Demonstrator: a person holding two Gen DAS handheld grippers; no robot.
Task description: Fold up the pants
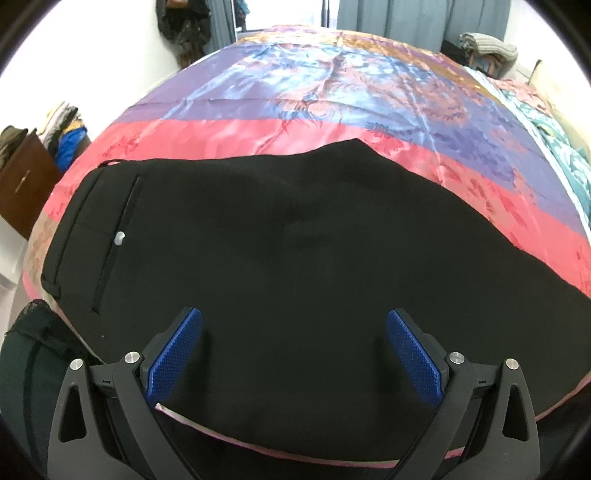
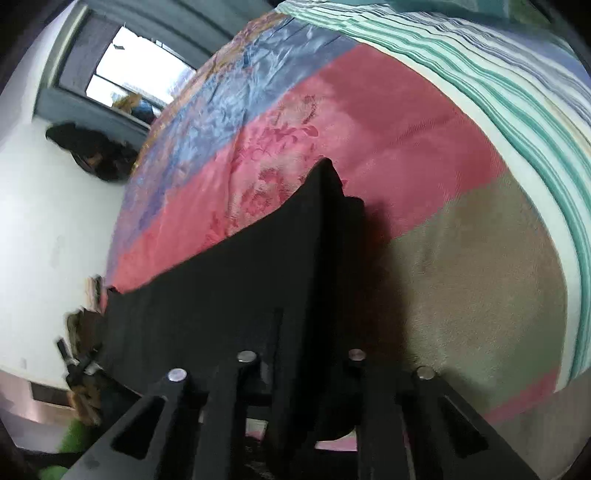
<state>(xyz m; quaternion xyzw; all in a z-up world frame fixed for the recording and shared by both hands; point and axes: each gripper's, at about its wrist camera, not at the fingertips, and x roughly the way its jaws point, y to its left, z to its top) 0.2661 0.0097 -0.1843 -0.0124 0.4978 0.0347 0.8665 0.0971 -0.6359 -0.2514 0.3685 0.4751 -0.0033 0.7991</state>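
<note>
Black pants lie flat on the bed, waistband and a back pocket with a pale button at the left. My left gripper hovers open just above the near part of the pants, blue pads wide apart, holding nothing. In the right wrist view my right gripper is shut on the black pants, at the leg end, and lifts the cloth off the bed; a peak of fabric stands up ahead of the fingers. The fingertips are hidden by the cloth.
A satin bedspread in pink, purple, blue and gold covers the bed. A striped teal blanket lies along the right side. A brown cabinet stands left of the bed. Dark clothing hangs on the far wall.
</note>
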